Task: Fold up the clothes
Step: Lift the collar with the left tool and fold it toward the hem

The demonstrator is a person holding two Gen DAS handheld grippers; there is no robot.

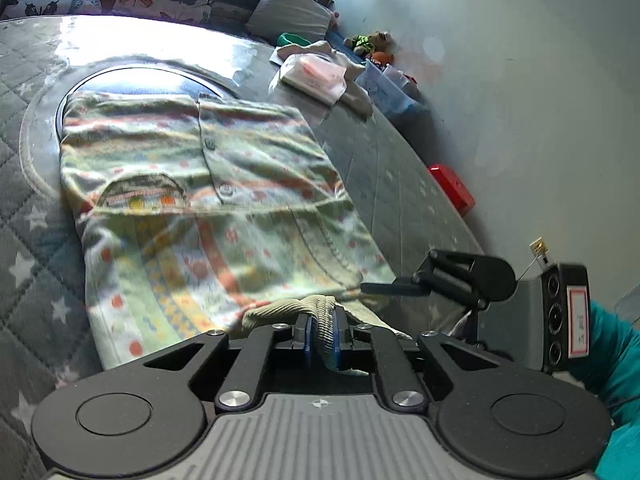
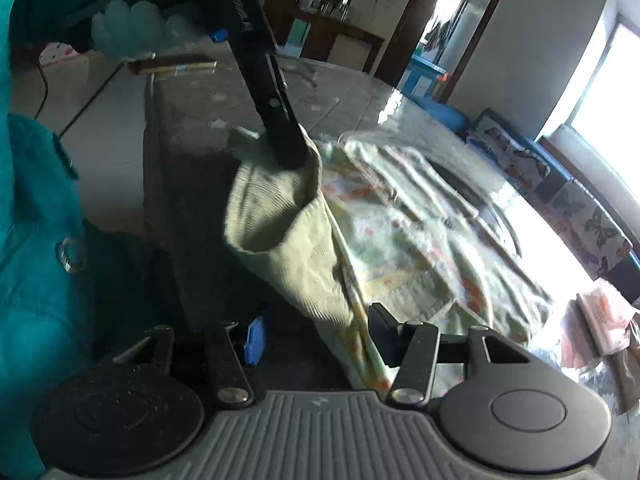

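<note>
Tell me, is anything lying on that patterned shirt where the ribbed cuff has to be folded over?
Nothing visible does. The left claw is shut on the ribbed cuff, and the patterned shirt beyond it lies bare on the quilted surface. The folded pile sits apart, beyond the shirt.

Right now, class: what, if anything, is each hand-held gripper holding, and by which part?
The left hand-held gripper pinches the patterned garment by its ribbed cuff. The right hand-held gripper stands open around the fabric, gripping nothing.
</note>
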